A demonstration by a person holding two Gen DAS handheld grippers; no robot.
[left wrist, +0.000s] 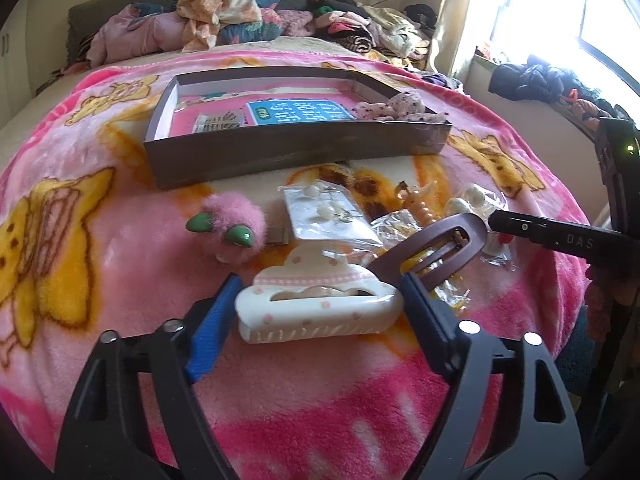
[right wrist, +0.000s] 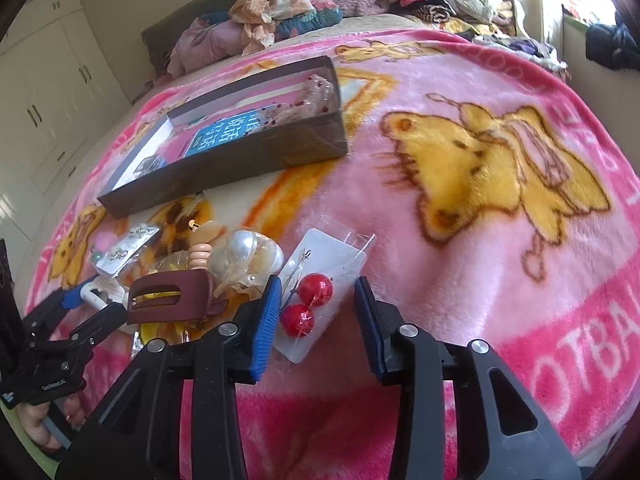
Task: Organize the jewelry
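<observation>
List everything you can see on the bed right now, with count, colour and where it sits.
Box: 1, brown, open, middle of blanket.
Floral scrunchie: 1, pale, in the box's right end.
White claw clip: 1, white with pink dots, between left gripper fingers.
Brown hair clip: 1, right of white clip.
Fluffy clip: 1, pink, green tips, left of pile.
Pearl earring card: 1, white, before the box.
Red ball earring card: 1, between right gripper fingers.
Blanket: 1, pink and yellow.
Left gripper: open.
Right gripper: open.
</observation>
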